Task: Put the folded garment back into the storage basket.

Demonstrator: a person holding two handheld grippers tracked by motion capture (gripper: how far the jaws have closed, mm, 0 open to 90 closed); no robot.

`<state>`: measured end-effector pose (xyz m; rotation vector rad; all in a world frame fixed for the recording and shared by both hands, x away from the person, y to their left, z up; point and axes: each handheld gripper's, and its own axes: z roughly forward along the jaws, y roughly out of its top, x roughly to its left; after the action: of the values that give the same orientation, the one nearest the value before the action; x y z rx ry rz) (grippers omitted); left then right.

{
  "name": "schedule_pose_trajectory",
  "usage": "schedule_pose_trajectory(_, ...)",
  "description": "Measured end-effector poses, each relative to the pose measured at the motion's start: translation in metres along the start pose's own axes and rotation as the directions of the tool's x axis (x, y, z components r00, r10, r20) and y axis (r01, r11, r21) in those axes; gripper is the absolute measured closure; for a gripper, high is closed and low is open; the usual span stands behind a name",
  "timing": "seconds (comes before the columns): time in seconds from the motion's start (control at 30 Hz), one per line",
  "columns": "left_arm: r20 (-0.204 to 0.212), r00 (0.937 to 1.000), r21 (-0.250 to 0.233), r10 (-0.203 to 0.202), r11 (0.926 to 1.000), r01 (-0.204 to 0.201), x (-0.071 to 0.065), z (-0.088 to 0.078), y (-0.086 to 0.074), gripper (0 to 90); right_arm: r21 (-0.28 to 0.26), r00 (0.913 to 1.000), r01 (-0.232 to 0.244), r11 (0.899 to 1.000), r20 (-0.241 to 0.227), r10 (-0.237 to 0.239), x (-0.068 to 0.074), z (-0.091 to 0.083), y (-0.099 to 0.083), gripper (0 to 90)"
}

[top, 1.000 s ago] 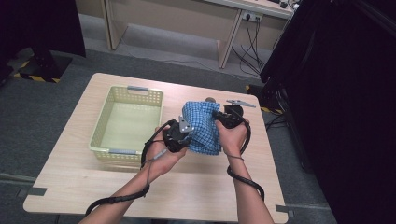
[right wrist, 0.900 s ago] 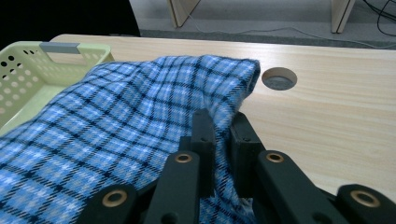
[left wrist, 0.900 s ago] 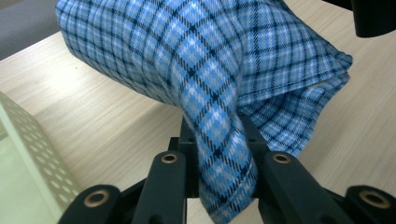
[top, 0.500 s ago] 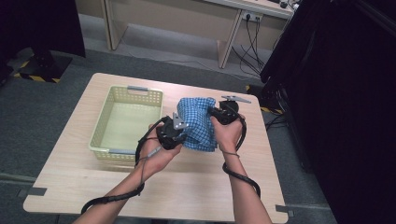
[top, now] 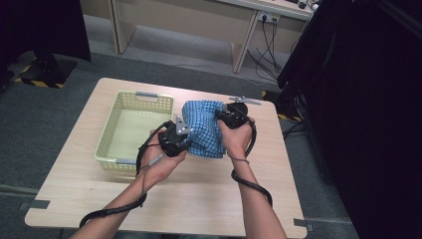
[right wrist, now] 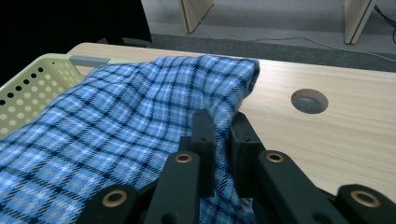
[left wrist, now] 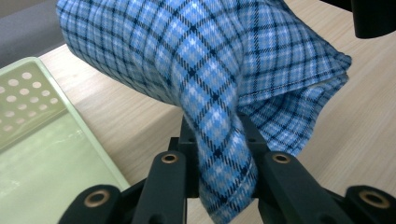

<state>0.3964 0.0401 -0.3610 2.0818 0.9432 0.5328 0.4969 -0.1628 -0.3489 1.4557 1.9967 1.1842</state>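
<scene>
A folded blue plaid cloth [top: 203,128] hangs between my two grippers, just right of a pale green basket [top: 115,124]. My left gripper [top: 185,140] is shut on the cloth's near left edge; in the left gripper view the cloth [left wrist: 219,88] bunches between the jaws at the left gripper [left wrist: 219,140]. My right gripper [top: 222,115] is shut on the cloth's far right edge. In the right gripper view the fabric [right wrist: 126,130] spreads left from the right gripper [right wrist: 220,128], toward the basket [right wrist: 28,88].
The wooden table [top: 199,199] has free room in front of the hands. A round cable hole [right wrist: 309,101] is in the tabletop beyond the cloth. Cables [top: 251,184] trail along both forearms. Desk legs and wall cables stand behind the table.
Both hands have carried the cloth to the left and lifted it a little, closer to the basket's right wall. Both grips are unchanged.
</scene>
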Motion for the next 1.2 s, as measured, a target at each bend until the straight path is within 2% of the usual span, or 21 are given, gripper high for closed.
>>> schedule_pose_trajectory(0.63,-0.026,0.9996,-0.004,-0.012,0.9999,0.012,0.015,-0.014,-0.003,77.2,-0.003,0.9996,0.023,1.000,-0.016,-0.023,0.022,0.005,0.014,83.5)
schedule_pose_trajectory(1.2,-0.048,0.9984,0.007,-0.030,0.9995,0.030,0.030,-0.024,-0.012,77.2,-0.002,0.9985,0.041,0.999,-0.036,-0.041,0.041,0.014,0.020,83.5)
